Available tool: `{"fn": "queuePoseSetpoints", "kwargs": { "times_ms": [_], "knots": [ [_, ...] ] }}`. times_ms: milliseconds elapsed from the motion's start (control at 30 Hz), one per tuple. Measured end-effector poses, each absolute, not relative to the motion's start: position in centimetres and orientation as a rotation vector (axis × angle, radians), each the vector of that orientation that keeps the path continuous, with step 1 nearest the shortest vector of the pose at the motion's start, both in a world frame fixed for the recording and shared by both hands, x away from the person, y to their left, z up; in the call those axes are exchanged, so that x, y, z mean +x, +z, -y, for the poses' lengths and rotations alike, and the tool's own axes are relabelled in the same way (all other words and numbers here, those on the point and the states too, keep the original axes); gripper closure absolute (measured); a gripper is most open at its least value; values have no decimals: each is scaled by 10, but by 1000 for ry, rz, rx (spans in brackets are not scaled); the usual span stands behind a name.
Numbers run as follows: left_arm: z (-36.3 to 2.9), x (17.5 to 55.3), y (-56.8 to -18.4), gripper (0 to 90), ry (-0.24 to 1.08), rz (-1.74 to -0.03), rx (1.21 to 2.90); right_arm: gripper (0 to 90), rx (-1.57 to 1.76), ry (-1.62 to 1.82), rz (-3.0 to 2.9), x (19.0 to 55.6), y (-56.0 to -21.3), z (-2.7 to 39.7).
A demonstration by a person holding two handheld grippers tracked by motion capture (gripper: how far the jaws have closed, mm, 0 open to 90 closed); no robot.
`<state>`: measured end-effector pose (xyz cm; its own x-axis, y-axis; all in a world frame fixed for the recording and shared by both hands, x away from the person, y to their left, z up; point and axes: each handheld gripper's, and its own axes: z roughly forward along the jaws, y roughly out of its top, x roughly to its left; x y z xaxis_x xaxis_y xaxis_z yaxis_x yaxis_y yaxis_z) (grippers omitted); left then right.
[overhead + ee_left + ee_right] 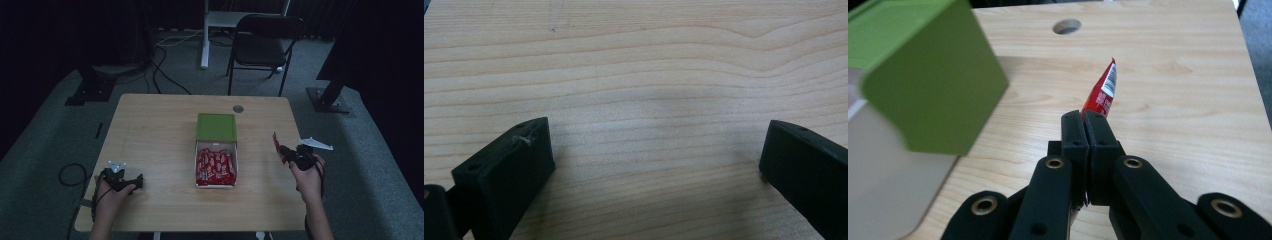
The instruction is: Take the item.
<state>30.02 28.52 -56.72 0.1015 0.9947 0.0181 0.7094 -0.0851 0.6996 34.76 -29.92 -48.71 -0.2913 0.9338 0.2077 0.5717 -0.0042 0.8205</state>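
Observation:
A white box (216, 185) with its green lid (216, 126) folded back stands mid-table, packed with several red snack packets (215, 166). My right gripper (283, 150) hovers over the table's right edge, shut on one red packet (276, 146) that sticks up past its tips. In the right gripper view the jaws press together on that packet (1103, 91), with the green lid (928, 75) close at the left. My left gripper (131, 182) rests on the table at the front left, open. Its fingers (506, 175) stand wide apart over bare wood.
The wooden table (150, 130) has a round cable hole (238, 108) near its far edge, also seen as the cable hole (1067, 26) in the right gripper view. A black chair (265, 47) and a white desk leg (204, 35) stand beyond the table. A cable loops on the floor at the left.

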Motion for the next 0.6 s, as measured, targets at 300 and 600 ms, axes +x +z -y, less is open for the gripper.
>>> {"fn": "queuePoseSetpoints", "kwargs": {
  "times_ms": [300,600],
  "knots": [
    [-285,300,-567,16,698,-1662,1853,889,1645,1139,-1844,353,-517,313],
    [-285,300,-567,16,698,-1661,1853,885,1704,1097,-1817,352,-536,322]
  ]
}}
